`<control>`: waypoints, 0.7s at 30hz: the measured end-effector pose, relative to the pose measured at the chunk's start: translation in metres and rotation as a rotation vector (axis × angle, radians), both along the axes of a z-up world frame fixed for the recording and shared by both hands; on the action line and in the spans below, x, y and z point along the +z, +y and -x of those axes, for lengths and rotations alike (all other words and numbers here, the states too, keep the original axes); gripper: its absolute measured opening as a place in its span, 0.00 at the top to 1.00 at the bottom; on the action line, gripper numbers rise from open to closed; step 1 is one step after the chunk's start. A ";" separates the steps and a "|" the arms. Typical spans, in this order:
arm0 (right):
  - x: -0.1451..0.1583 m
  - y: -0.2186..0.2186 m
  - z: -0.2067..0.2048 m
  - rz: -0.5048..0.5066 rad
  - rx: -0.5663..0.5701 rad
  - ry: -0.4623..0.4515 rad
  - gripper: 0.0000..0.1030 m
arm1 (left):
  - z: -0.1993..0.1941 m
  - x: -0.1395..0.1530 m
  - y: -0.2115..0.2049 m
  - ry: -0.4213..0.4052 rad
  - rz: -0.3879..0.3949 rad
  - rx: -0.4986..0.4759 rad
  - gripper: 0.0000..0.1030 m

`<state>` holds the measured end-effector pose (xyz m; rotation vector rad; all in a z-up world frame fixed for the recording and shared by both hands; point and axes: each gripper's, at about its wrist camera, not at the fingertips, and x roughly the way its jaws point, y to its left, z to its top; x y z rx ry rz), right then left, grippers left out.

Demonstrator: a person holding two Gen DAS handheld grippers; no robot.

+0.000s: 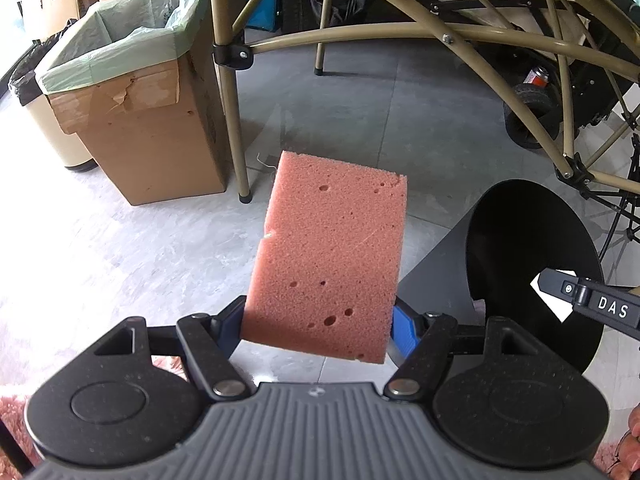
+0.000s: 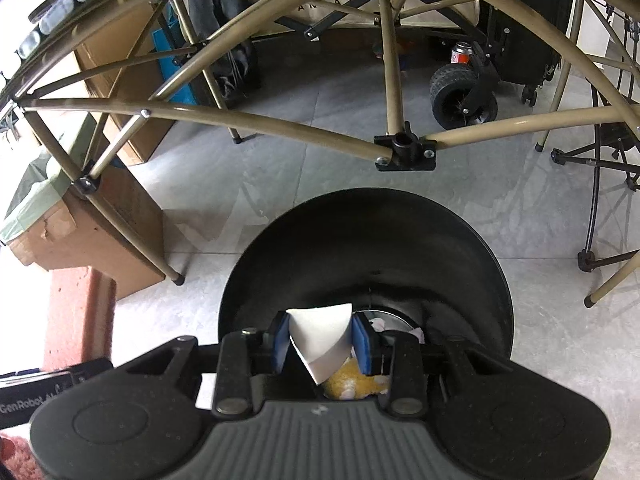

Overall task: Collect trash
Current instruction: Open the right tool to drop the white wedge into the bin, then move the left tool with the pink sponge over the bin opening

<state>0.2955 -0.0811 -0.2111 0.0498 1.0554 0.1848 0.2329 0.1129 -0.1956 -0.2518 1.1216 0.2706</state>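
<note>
My left gripper (image 1: 318, 330) is shut on a pink sponge (image 1: 328, 252), whose long slab sticks out forward above the grey floor. To its right stands a black round bin (image 1: 532, 256) with its mouth open. My right gripper (image 2: 320, 338) is shut on a white folded piece of paper (image 2: 322, 336) and hangs over that black bin (image 2: 364, 248). Inside the bin, below the paper, lie a yellow lump (image 2: 356, 384) and some pale scraps. The right gripper's finger (image 1: 596, 300) with the white paper reaches over the bin's mouth in the left wrist view.
A cardboard box (image 1: 148, 120) lined with a green bag stands to the left, a cream bin (image 1: 52, 128) beside it. Tan folding-table legs (image 1: 228, 92) and struts (image 2: 280, 124) cross ahead. A black wheel (image 2: 460, 94) and a gas can (image 2: 460, 54) sit at the back. Pink rug (image 1: 12, 408) lies near me.
</note>
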 end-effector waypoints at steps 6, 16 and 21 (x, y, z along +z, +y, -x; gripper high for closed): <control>-0.002 -0.004 0.000 0.037 -0.023 0.014 0.40 | 0.001 0.001 0.000 -0.003 -0.004 -0.001 0.30; -0.001 -0.009 0.001 0.054 -0.038 0.009 0.00 | 0.001 0.001 0.000 -0.003 -0.009 -0.001 0.30; -0.001 -0.008 0.001 0.056 -0.035 0.010 0.00 | 0.001 0.001 0.000 -0.004 -0.010 -0.002 0.30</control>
